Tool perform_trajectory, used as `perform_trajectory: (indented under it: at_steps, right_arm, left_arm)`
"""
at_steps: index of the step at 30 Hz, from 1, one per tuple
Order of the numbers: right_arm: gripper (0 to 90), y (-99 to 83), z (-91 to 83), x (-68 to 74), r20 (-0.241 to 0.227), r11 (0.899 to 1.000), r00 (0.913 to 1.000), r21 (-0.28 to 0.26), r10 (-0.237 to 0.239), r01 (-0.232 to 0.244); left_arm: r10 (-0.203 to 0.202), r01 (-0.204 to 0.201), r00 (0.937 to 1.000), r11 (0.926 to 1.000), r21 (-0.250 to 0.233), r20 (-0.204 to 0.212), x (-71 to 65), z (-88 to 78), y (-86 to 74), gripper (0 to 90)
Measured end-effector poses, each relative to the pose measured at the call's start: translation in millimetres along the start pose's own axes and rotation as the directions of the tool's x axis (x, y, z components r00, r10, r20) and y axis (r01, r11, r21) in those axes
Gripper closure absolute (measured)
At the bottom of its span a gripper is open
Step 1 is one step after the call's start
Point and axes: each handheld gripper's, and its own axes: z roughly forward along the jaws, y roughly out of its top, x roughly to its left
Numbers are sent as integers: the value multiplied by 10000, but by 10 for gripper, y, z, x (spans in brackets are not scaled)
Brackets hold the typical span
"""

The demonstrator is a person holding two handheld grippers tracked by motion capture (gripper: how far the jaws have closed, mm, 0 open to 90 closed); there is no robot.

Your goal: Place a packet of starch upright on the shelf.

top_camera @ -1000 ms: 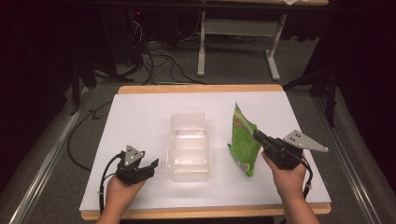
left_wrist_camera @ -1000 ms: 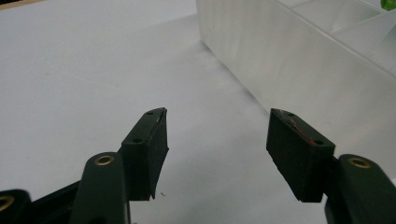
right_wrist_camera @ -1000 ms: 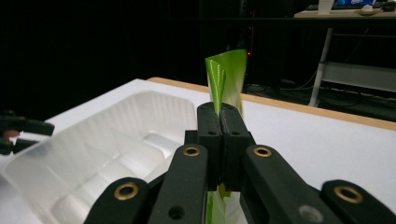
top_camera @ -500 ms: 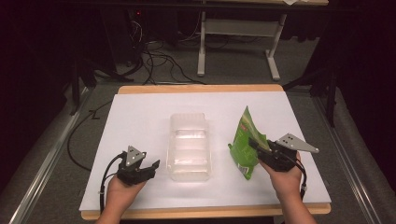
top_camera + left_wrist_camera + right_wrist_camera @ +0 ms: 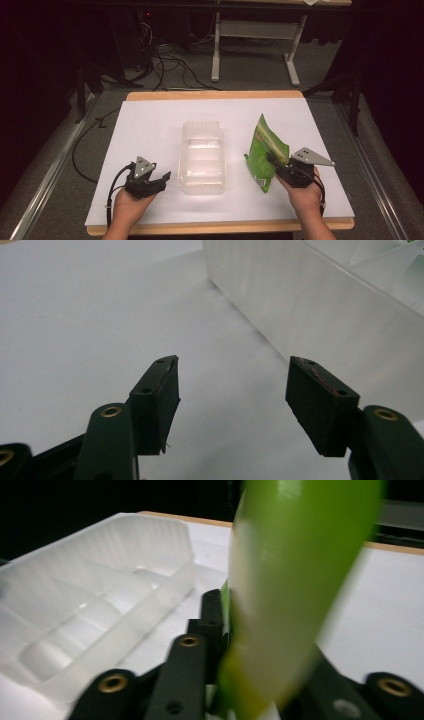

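Since the green bag (image 5: 265,150) is basically a thin crinkly foil pouch, I'd guess it handles light, floppy and a bit slick, so it'll want to fold or swing around wherever you pinch it. Right now it stands tilted on the right side of the counter (image 5: 150,125), just beside the clear plastic tray (image 5: 202,155), with the right tongs (image 5: 272,161) clenched on its near edge, about mid-height. They've just been closing, and in the right gripper view the bag (image 5: 295,580) sits between the jaws. Grabbing a flat sealed edge like that seems the smart spot; squeezing the puffy middle would probably crush whatever's inside or let it slide out.

The left tongs (image 5: 162,179) are released, jaws spread wide with nothing in them, resting low on the counter just beside the tray's near left corner. From the left gripper view the tray wall (image 5: 320,305) is right ahead.

Nothing stands between bag and tray. The tray looks flimsy and light itself, so a bump could shove it across the smooth white surface.
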Motion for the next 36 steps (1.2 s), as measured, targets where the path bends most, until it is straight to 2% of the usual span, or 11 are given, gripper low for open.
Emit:
perform_trajectory:
  at_steps: [3, 10, 20, 36]
  right_arm:
    - [882, -2, 1, -41, 52, 9999, 9999, 8, 157, -157]
    - [888, 15, 4, -94, -33, 9999, 10000, -104, 75, -75]
    - [891, 72, -3, -79, -286, 9988, 9991, -374, -328, 317]
    - [892, 200, -88, -71, -611, 9944, 9977, -1034, -299, 235]
  left_arm:
    - [-6, 6, 10000, 10000, -49, 10, -8, 2, -1, 387]
    - [-4, 4, 10000, 10000, -16, -6, -1, 2, 1, 387]
    - [-49, 49, 10000, 9999, -115, -31, 9, -6, 2, 387]
    - [-50, 50, 10000, 9998, -181, 5, 11, -7, 5, 387]
